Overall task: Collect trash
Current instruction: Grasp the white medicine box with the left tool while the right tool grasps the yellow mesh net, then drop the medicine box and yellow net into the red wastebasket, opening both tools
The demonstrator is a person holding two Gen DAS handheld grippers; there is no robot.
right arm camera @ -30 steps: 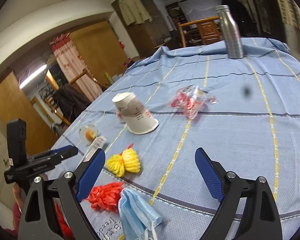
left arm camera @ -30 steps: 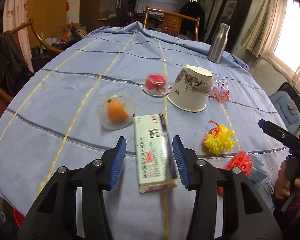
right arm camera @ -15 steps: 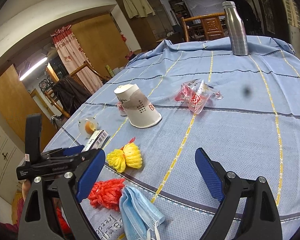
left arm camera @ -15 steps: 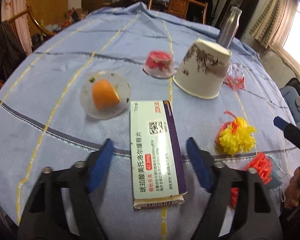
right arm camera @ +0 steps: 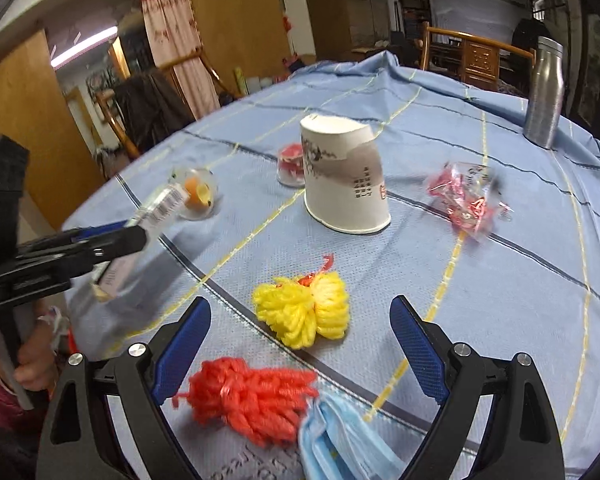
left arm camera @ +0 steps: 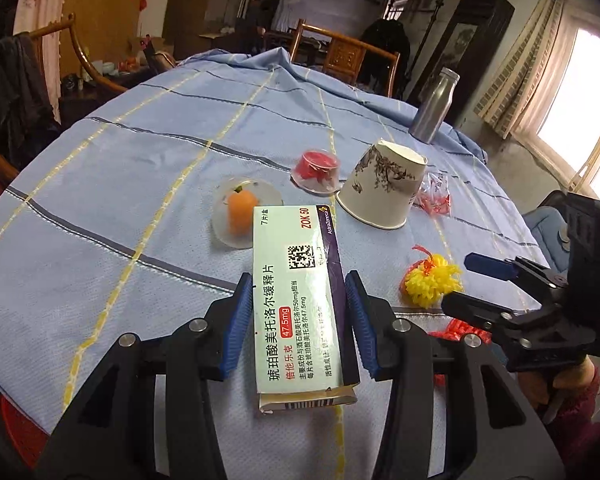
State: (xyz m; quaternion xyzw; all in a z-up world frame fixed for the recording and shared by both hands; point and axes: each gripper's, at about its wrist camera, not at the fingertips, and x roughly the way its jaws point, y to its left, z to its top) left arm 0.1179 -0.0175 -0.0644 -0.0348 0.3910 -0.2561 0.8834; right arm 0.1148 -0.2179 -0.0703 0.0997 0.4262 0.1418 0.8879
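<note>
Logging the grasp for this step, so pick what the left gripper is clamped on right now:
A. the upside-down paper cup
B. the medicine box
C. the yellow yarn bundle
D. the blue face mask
B: in the left wrist view the left gripper has its blue pads pressed against both long sides of the medicine box, and the right wrist view shows the box lifted off the tablecloth.

Left hand-held gripper (left arm camera: pixel 299 320) clamped; right hand-held gripper (right arm camera: pixel 300 344) gapes wide.
</note>
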